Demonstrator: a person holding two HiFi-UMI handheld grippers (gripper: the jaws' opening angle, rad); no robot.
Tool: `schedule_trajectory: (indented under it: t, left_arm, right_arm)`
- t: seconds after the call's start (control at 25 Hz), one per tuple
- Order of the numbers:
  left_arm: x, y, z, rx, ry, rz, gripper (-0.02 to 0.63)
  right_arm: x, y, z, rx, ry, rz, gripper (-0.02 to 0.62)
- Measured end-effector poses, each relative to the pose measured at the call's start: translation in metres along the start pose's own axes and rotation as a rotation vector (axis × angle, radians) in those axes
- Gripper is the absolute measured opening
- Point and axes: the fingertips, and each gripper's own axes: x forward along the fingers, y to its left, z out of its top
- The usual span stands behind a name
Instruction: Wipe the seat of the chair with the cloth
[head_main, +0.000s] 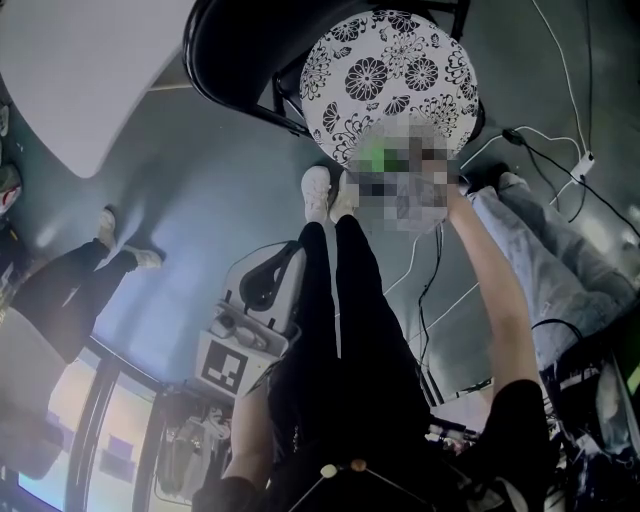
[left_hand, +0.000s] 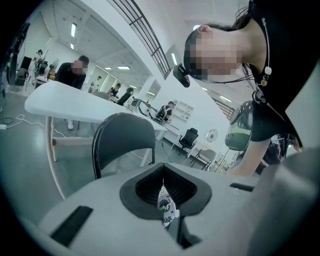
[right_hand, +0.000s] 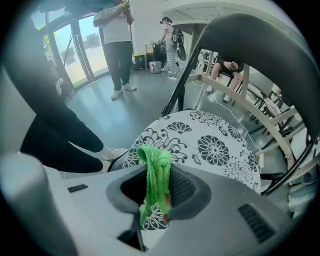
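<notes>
here right gripper (right_hand: 158, 189) pinches green cloth (right_hand: 151, 156) over floral seat (right_hand: 216, 146).

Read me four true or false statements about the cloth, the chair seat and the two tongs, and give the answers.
1. The right tongs grip a green cloth. True.
2. The chair seat is plain black. False: it is white with black flowers.
3. The left tongs hold a sponge. False: they are shut with nothing in them.
4. A white table stands beside the chair. True.
</notes>
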Motion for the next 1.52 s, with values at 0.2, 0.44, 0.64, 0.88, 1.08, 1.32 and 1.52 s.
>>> schedule_trajectory:
  t: [0.2, 0.44, 0.64, 0.88, 1.08, 1.32, 1.52]
  left_arm:
    - [0.002, 0.001, 0.003, -0.001, 0.001, -0.002, 0.005]
    - [0.004, 0.003, 0.004, -0.005, -0.002, -0.003, 0.005]
    - [0.008, 0.001, 0.006, -0.03, -0.013, -0.019, 0.005]
    - [0.011, 0.0, 0.002, -0.006, 0.011, -0.01, 0.005]
    - [0.014, 0.0, 0.002, -0.019, 0.009, -0.015, 0.005]
    - [0.017, -0.004, -0.001, -0.013, 0.018, -0.021, 0.005]
    - [0.018, -0.004, 0.0, -0.004, 0.022, -0.019, 0.005]
  right_arm:
    - [-0.006, -0.062, -0.011, 0.038, 0.021, -0.084, 0.097]
    - [-0.011, -0.151, -0.038, 0.089, 0.085, -0.188, 0.097]
    - [-0.021, -0.208, -0.055, 0.109, 0.146, -0.231, 0.095]
    - [-0.028, -0.235, -0.067, 0.071, 0.193, -0.246, 0.095]
    - [-0.027, -0.235, -0.091, 0.089, 0.236, -0.245, 0.095]
    - [-0.023, -0.21, -0.102, 0.17, 0.222, -0.202, 0.095]
    - [-0.015, -0.166, -0.104, 0.172, 0.216, -0.152, 0.095]
